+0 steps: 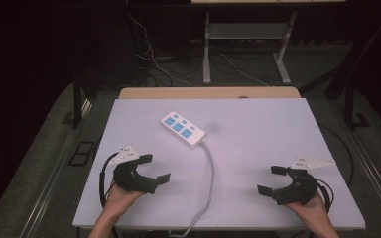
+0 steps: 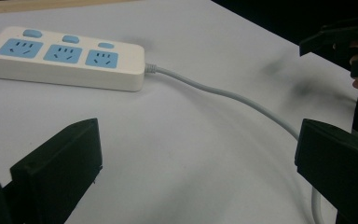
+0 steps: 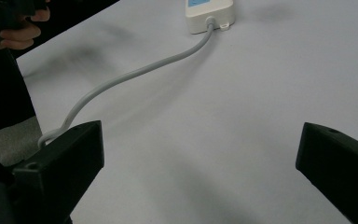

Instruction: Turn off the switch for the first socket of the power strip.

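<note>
A white power strip (image 1: 182, 129) with three blue sockets lies near the middle of the white table (image 1: 258, 129). Its grey cable (image 1: 210, 173) runs toward the front edge and drops off it. In the left gripper view the power strip (image 2: 65, 58) is at upper left, and its cable (image 2: 223, 95) curves down to the right. My left gripper (image 1: 154, 167) rests at the front left, jaws wide open with nothing between them. At the front right sits my right gripper (image 1: 273, 179), also open and empty. The right gripper view catches the strip's end (image 3: 210, 14) and cable (image 3: 135, 74).
A wooden strip (image 1: 208, 92) borders the table's far edge. Beyond it stand metal frame legs (image 1: 207, 49) and loose cables (image 1: 154, 59) on the grey floor. A dark post (image 1: 77, 94) stands by the table's left side.
</note>
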Demonstrator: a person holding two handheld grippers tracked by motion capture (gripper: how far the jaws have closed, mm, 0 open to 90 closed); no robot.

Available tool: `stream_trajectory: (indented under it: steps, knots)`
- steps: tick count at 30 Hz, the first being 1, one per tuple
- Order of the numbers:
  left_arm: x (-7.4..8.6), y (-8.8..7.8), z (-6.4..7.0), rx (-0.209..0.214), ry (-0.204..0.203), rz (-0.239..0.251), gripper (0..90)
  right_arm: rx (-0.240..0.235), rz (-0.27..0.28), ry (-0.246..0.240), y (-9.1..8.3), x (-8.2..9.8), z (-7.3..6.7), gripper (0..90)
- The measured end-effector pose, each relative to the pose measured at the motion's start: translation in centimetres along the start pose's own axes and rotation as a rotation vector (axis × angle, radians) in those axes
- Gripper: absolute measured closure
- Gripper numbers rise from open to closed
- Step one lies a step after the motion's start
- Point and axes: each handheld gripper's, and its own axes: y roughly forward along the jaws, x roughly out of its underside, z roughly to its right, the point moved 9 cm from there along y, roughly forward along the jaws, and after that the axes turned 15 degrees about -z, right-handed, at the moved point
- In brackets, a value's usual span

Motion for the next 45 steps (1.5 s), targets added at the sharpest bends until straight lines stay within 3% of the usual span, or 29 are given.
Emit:
stream_trajectory:
  steps: [14,27,45]
  knots:
    - [-2.3,1.4,-0.3,-0.006,0.043,-0.051,0.0,0.005,-0.006,0.002,0.1,0.1,0.0,0.6]
    - [-3.7,2.3,-1.2,-0.014,0.059,-0.100,0.0,0.001,-0.007,0.006,0.1,0.2,0.0,0.6]
    - [-6.6,2.8,-2.1,-0.032,0.109,-0.168,0.2,-0.001,-0.006,0.008,0.0,0.2,0.0,0.6]
